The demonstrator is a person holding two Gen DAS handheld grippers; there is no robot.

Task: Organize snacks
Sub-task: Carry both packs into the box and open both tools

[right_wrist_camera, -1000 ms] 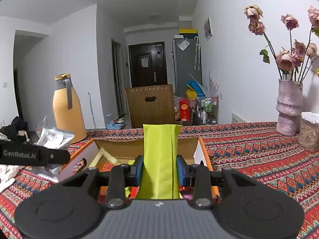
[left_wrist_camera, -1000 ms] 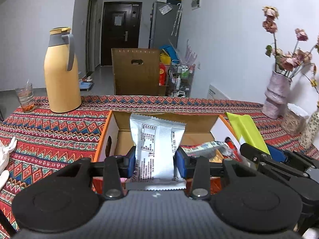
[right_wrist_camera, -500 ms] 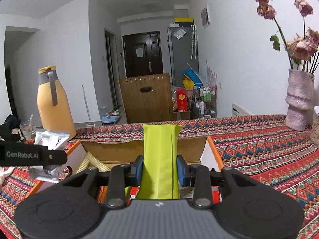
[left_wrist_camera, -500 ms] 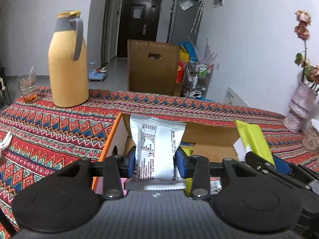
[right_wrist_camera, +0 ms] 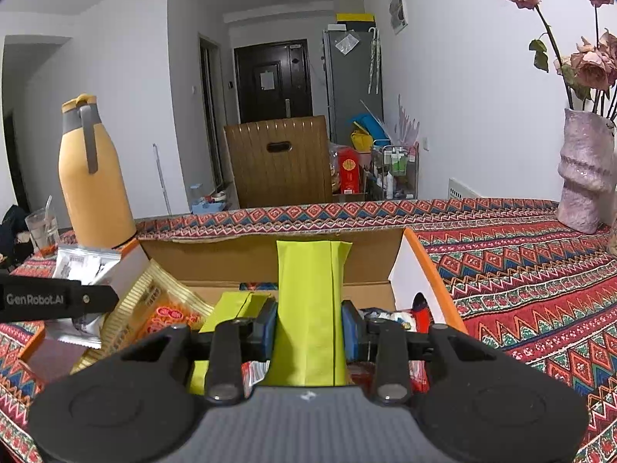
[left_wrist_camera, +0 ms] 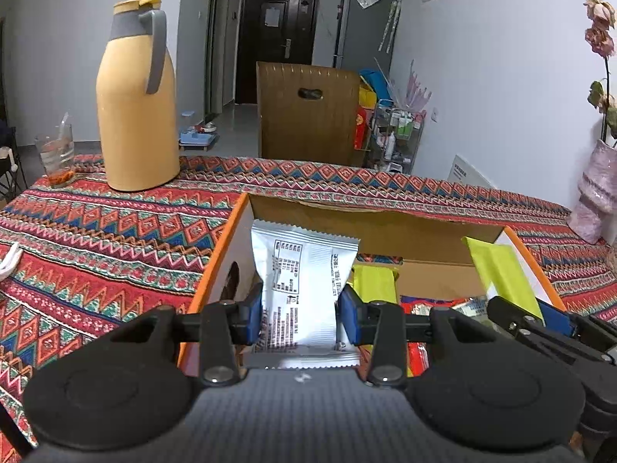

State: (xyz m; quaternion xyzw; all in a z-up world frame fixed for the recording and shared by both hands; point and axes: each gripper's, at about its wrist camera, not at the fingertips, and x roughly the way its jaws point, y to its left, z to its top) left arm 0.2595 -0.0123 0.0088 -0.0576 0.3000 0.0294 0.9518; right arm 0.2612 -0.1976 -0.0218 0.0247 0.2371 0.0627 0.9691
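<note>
The silver packet [left_wrist_camera: 304, 289] has its lower edge hidden behind the left gripper [left_wrist_camera: 301, 314] body, and its print is too small to read. The green packet [right_wrist_camera: 310, 308] loses its bottom behind the right gripper [right_wrist_camera: 308, 328]. The box [left_wrist_camera: 227, 247] has its near wall and most of its floor hidden by both tools, so the red wrappers [right_wrist_camera: 385, 316] inside show only in scraps and cannot be identified. In the left view the vase [left_wrist_camera: 594, 196] is cut by the right edge and its flowers [left_wrist_camera: 599, 23] partly leave the frame. The cup [right_wrist_camera: 40, 229] contents are unclear. The cart [right_wrist_camera: 393, 169] holds items too small to tell.
</note>
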